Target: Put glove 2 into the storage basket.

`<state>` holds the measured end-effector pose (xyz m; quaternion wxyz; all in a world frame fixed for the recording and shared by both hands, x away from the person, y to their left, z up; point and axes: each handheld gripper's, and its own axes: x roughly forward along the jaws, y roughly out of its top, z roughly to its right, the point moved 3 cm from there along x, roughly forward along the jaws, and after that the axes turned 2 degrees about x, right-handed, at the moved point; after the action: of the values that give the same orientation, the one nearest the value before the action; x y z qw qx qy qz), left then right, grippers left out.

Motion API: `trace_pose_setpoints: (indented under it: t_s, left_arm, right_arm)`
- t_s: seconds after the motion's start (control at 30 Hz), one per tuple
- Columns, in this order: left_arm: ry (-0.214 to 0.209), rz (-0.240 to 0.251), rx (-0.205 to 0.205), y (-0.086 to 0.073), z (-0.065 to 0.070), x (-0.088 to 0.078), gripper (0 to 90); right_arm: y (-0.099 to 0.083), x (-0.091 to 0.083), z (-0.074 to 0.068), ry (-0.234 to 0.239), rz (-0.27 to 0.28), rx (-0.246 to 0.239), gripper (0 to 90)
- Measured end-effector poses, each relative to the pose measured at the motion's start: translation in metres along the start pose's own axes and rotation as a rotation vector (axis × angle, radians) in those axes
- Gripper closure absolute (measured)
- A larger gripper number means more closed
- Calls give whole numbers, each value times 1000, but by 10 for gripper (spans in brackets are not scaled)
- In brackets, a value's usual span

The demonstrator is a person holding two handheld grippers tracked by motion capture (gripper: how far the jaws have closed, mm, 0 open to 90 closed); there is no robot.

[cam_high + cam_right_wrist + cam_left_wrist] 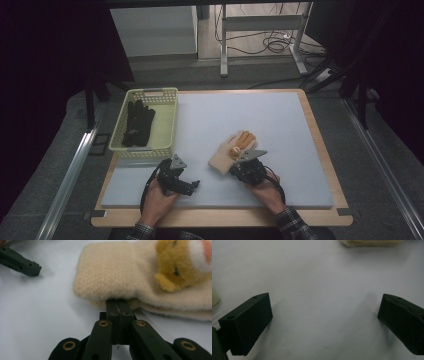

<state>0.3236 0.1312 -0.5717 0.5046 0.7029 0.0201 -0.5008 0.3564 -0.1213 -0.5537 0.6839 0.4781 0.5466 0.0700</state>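
right gripper [117,305] has its black jaws pressed flat together, tips poked into the edge of the fuzzy beige mitten with a little bear face [231,150], which lies mid-mat on the pale grey foam pad [280,115]. whether it pinches any fabric, i can't tell. left gripper [192,185] rests wide open, holding nothing, near the yellow plastic basket [168,120] with the black gloves [137,122].

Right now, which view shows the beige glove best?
The right gripper view: the beige glove fills the frame, with its cuff edge at the shut jaws of the right gripper and a bear face on its back. The high view shows it whole but small. The left gripper view catches just an edge at the top.
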Motion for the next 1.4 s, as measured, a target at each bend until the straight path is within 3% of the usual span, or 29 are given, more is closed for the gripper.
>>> trace_pose_setpoints:
  t_s: [0.4, 0.7, 1.0, 1.17, 1.4]
  left_arm:
    - [5, -8, -5, 0, 1, 0, 0]
    - [-1, -6, -8, 0, 0, 0, 0]
    - [-13, -25, -1, 3, -1, 0, 1]
    - [-53, -13, 5, 8, -1, 0, 5]
    - [-73, -16, 51, 31, 7, 4, 0]
  right_arm:
    - [14, 18, -6, -3, 6, -13, 883]
    - [9, 7, -8, -11, 8, -32, 817]
    - [-5, -19, 11, -51, 17, 6, 619]
    - [-15, -31, 21, -84, 21, 27, 527]
    - [-31, -51, 41, -155, 14, 51, 370]
